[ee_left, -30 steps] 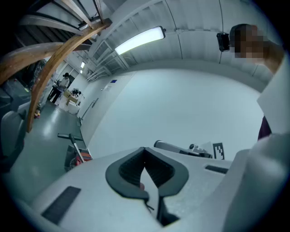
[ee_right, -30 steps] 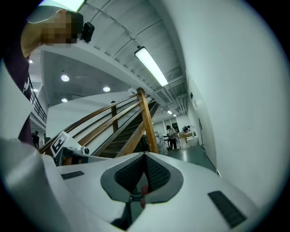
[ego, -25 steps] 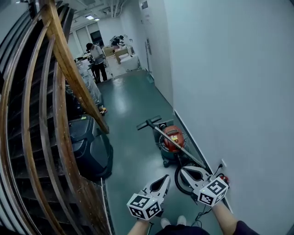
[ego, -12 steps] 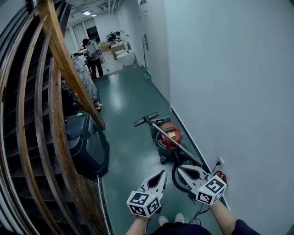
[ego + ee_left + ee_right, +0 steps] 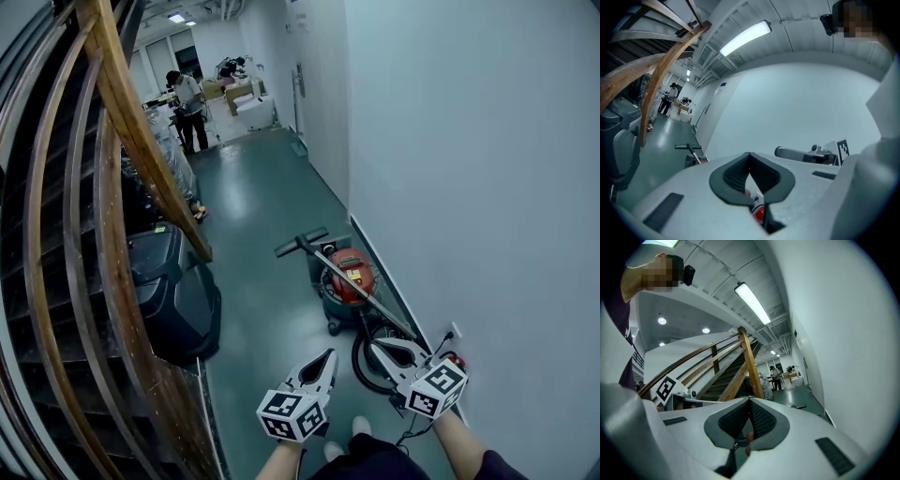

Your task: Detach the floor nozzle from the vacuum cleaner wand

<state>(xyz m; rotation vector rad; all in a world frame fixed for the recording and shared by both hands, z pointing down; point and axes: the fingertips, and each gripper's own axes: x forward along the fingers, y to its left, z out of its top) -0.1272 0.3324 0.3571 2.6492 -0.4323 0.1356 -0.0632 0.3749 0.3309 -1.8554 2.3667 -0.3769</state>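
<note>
Both closed on nothing: left gripper [image 5: 329, 356], right gripper [image 5: 374, 346], neither at the vacuum [image 5: 352, 279]. Everything left: nozzle [image 5: 302, 243] still on wand [image 5: 361, 293].

**Corridor layout, as it lies before you**

- Floor [image 5: 253, 197] — runs ahead of you between the stair railing [image 5: 117, 112] on your left and the wall [image 5: 469, 169] on your right.
- Vacuum cleaner canister [image 5: 349, 281]: on the floor ahead, near the wall's foot.
- Wand [image 5: 370, 300]: slants across the canister, near end toward the wall, far end toward mid-corridor.
- Floor nozzle [image 5: 298, 244]: on the wand's far end, beyond the canister.
- Hose [image 5: 357, 364]: looped on the floor, nearer you than the canister.
- Wall socket [image 5: 454, 332]: low on the wall, right of the hose.
- Bulky unit [image 5: 178, 295]: beneath the railing, left of the canister.
- Person [image 5: 187, 108] and boxes [image 5: 246, 94]: at the far end.
- Left claw [image 5: 328, 354], right claw [image 5: 373, 345] — side by side nearest you, the right one over the hose loop.
</note>
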